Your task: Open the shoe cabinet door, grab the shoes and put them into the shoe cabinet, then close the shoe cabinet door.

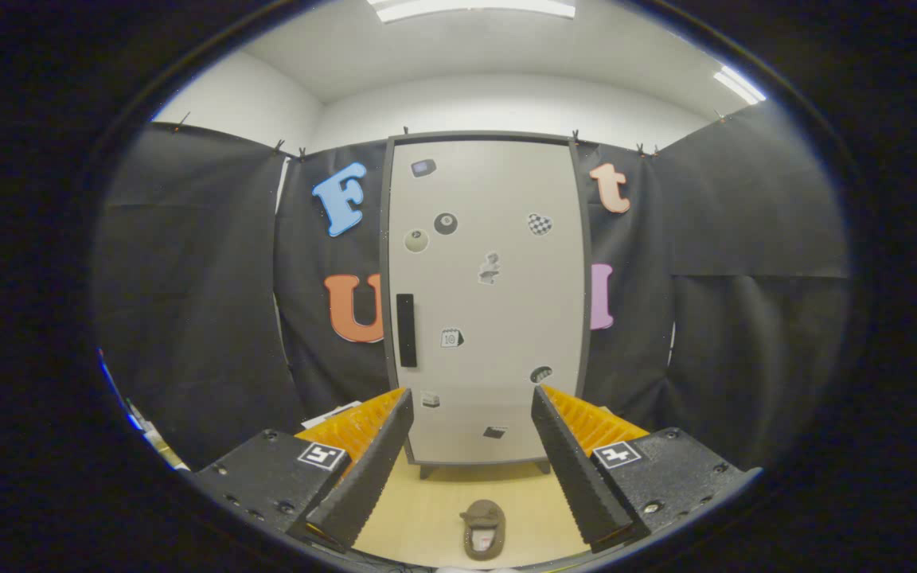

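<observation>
I held my gripper point(470, 406) with its 2 fingers spread wide apart, nothing between them but open air. Each black ribbed finger point(367, 469) rose from the bottom of the frame and angled toward the middle, with orange ribbed backing behind it and a small square black-and-white marker point(321, 456) on each black base block.

The shoe cabinet point(486, 294) stood upright in the center of the frame, beyond my fingertips, against the black cloth wall point(196, 302). Its pale grey door point(498, 302) was shut inside a darker frame. A slim black vertical handle point(406, 330) sat on the door's left side, about halfway down, a little above my left fingertip. Small stickers point(446, 224) were scattered over the door, among them 2 round ones near the top and a checkered one toward the upper right. The cabinet rested on short dark feet point(425, 472) on the light wooden floor point(522, 509).

The shoe point(483, 528), a brown slipper-like one with a lighter inside, lay on that floor at the bottom center of the frame, in line with the gap between my fingers and well below them, in front of the cabinet and apart from it. I saw 1 shoe.

At the top of the frame ran a white ceiling with a bright strip light point(474, 8).
</observation>
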`<state>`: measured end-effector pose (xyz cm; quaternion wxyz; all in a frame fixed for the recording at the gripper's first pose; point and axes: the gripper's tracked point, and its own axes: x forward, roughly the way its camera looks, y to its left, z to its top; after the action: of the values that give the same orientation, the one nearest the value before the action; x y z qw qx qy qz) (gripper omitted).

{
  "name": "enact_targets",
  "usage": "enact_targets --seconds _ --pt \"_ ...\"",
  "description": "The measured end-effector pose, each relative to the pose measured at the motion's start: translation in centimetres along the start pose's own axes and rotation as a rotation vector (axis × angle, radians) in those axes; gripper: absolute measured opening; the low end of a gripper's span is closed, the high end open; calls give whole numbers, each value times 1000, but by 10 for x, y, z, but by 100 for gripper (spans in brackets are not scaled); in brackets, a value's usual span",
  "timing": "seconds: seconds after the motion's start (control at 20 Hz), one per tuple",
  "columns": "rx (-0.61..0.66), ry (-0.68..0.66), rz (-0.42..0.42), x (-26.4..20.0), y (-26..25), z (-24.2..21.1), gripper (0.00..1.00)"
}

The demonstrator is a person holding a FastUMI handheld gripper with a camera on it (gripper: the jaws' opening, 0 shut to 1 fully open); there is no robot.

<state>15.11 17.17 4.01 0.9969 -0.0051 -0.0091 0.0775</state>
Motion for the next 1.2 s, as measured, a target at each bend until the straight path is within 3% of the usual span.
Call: enact_targets --seconds 0.5,0.75,0.95,1.2 --pt "37 55 119 188 77 1 95" --pt "36 72 109 249 92 -5 87" --pt "61 89 116 270 97 -9 81" --pt "94 119 111 274 90 -15 48"
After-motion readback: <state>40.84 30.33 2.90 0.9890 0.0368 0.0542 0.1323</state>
